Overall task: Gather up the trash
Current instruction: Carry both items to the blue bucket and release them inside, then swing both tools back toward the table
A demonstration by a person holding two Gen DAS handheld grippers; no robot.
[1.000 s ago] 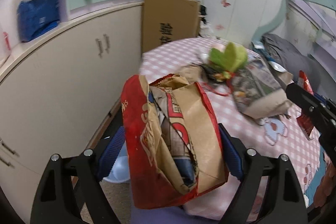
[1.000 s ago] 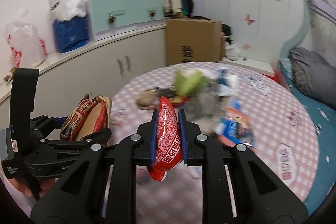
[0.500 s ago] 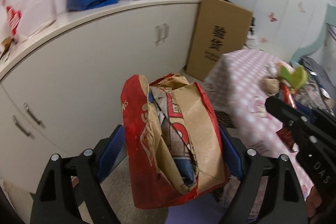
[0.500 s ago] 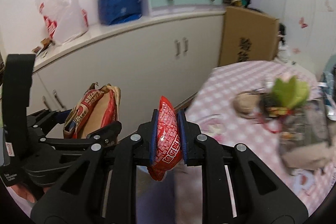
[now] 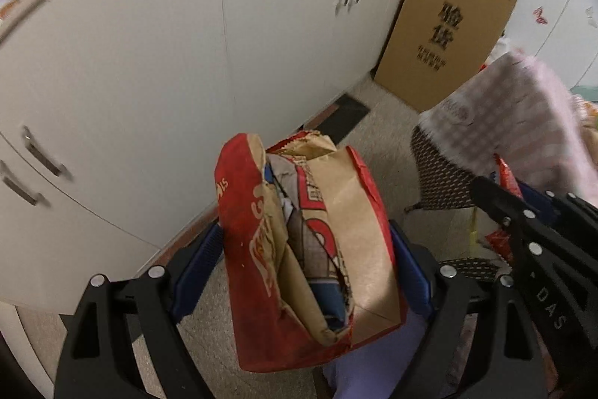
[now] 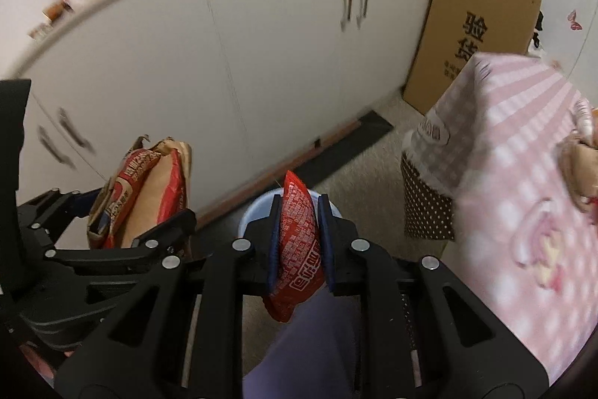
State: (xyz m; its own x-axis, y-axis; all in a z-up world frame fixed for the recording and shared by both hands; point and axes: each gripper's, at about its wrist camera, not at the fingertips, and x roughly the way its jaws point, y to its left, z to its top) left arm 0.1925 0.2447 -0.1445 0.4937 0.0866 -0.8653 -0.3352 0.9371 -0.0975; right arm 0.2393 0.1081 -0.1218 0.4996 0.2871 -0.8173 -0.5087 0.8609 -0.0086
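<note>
My right gripper (image 6: 301, 234) clamps a red snack wrapper (image 6: 299, 249) directly above the pale blue bin (image 6: 258, 212). My left gripper (image 5: 304, 260) grips a crumpled paper bag (image 5: 310, 249) beside that bin, white cabinets (image 6: 224, 62) just behind it.

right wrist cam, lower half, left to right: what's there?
Left claw holding a red-and-brown paper bag → right claw holding a red snack packet, pale blue bin behind it → polka-dot fabric → pink checked tablecloth.
</note>
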